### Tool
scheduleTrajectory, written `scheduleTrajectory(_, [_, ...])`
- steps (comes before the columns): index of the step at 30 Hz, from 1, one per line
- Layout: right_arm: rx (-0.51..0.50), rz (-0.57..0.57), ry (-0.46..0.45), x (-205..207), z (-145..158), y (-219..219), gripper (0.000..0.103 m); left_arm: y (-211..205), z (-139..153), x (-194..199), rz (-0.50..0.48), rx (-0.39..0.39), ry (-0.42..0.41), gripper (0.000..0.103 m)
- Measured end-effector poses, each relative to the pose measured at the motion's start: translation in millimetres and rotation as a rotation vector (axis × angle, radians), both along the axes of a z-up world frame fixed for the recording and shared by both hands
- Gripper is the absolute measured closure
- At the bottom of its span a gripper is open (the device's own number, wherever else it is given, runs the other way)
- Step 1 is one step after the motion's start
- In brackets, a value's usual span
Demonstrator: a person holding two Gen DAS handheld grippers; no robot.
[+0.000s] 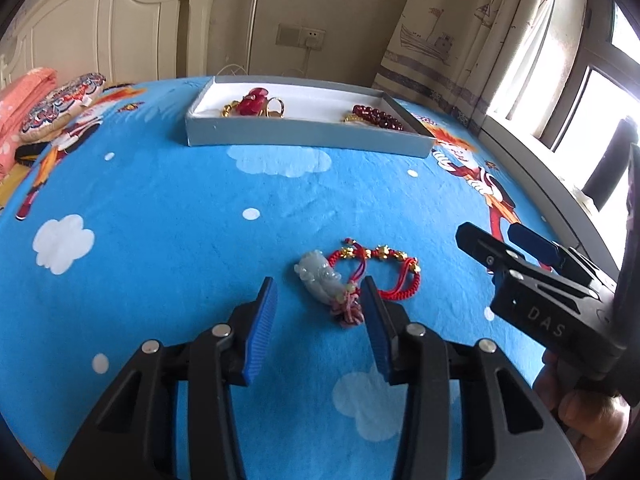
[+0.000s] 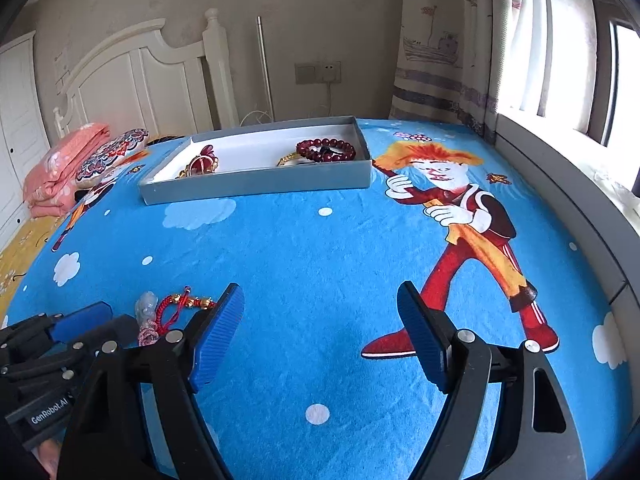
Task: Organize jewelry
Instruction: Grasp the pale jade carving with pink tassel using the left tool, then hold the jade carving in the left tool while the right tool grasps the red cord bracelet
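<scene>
A pale green jade pendant with a pink knotted cord lies on the blue bedsheet, next to a red cord bracelet with gold beads. My left gripper hovers open over the pendant, its blue pads on either side and not touching it. The right gripper stands wide open above bare sheet to the right, with nothing between its fingers. From the right wrist view the pendant and bracelet sit beside the left gripper. A grey box with white lining lies farther back.
The box holds a dark red bead bracelet and a red and gold piece. Folded pink bedding and a patterned cushion lie at the far left by the white headboard. A window ledge runs along the right.
</scene>
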State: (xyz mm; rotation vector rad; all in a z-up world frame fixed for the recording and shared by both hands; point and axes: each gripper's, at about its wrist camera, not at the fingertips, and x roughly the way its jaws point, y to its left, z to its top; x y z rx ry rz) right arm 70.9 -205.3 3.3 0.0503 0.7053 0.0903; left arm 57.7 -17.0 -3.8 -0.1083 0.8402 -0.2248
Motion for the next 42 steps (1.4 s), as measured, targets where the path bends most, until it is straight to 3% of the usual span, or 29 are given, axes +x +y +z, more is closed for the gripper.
scheduleTrajectory(6, [0.002, 0.006, 0.008, 3, -1, 1, 0.029, -9, -7, 9, -0.032, 0.042, 0.001, 0.061])
scheduleTrajectory(9, [0.008, 0.009, 0.014, 4, -2, 0, 0.029, -13, -7, 9, -0.039, 0.086, -0.015, 0.069])
scheduleTrajectory(15, [0.013, 0.014, 0.021, 5, -4, 0, 0.029, 2, -7, 11, -0.015, 0.051, -0.004, 0.077])
scheduleTrajectory(20, [0.013, 0.015, 0.023, 5, -4, 1, 0.029, 21, -7, 14, 0.008, -0.028, 0.017, 0.081])
scheduleTrajectory(22, [0.01, 0.017, 0.024, 5, -4, 1, 0.029, 25, -7, 15, 0.028, -0.015, 0.013, 0.083])
scheduleTrajectory(38, [-0.007, 0.042, 0.028, 5, -5, 5, 0.027, 32, -7, 17, 0.062, 0.049, -0.006, 0.082])
scheduleTrajectory(42, [-0.024, 0.06, 0.029, 5, -5, 9, 0.027, 24, -7, 17, 0.05, 0.112, -0.014, 0.082])
